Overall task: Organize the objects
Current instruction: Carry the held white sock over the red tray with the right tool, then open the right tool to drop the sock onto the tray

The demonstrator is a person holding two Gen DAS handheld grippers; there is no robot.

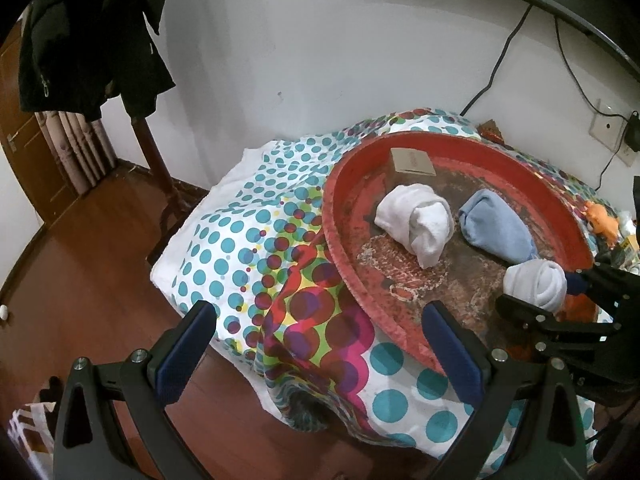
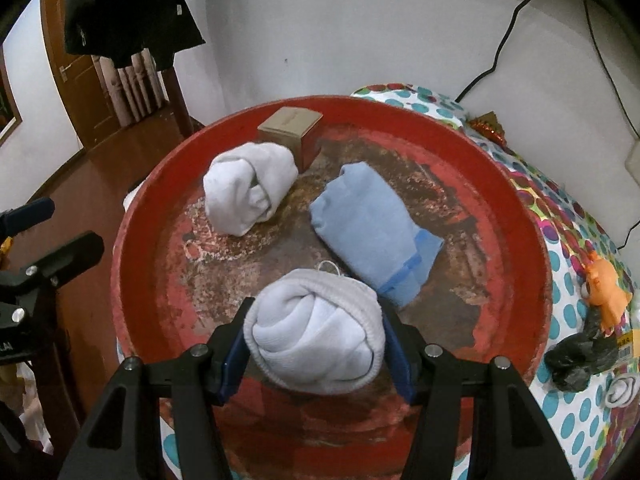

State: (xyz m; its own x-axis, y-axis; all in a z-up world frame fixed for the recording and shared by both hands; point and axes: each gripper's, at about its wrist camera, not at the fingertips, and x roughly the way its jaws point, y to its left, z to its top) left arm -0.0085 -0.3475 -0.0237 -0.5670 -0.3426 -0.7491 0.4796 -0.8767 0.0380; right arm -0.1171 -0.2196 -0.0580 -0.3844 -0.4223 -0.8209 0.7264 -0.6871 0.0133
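A worn red round tray (image 1: pixel 340 208) (image 2: pixel 132 240) lies on a dotted cloth. In it are a small brown box (image 1: pixel 412 162) (image 2: pixel 290 130), a rolled white sock (image 1: pixel 416 220) (image 2: pixel 248 192) and a folded blue sock (image 1: pixel 496 228) (image 2: pixel 368 224). My right gripper (image 2: pixel 316 320) (image 1: pixel 540 288) is shut on a second white sock ball (image 2: pixel 316 340) (image 1: pixel 536 280), held over the tray's near part; I cannot tell whether it touches the tray. My left gripper (image 1: pixel 318 312) stands open with nothing between its fingers, above the cloth by the tray's left rim.
The dotted cloth (image 1: pixel 240 240) drapes over the table's edge toward a wooden floor. Right of the tray lie an orange toy (image 2: pixel 606 292), a black crumpled bag (image 2: pixel 580 356) and a small white roll (image 2: pixel 620 390). A dark coat (image 1: pixel 92 36) hangs on a stand at the left.
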